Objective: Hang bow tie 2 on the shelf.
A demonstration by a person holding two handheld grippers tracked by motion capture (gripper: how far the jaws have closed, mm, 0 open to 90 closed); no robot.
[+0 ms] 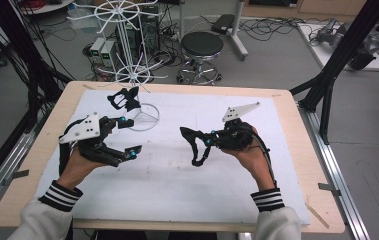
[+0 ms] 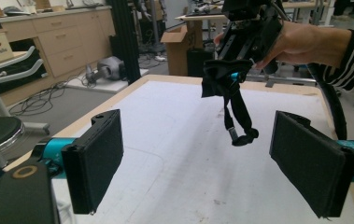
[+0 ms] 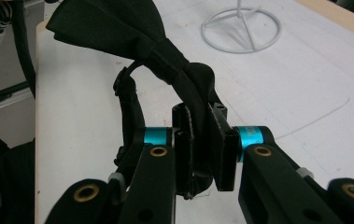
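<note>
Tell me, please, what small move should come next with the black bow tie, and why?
Probably bring the open left hand-held gripper to the dangling strap. The right hand-held gripper pinches the black bow tie by one wing above the table, leaving its strap loose.

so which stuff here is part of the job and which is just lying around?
In the job:
- bow tie, clamped in the right gripper
- left gripper, jaws wide open, nothing between them
- white rack on the table, with another bow tie hanging on it

Just around:
- stool
- floor cables
- cardboard box
</note>
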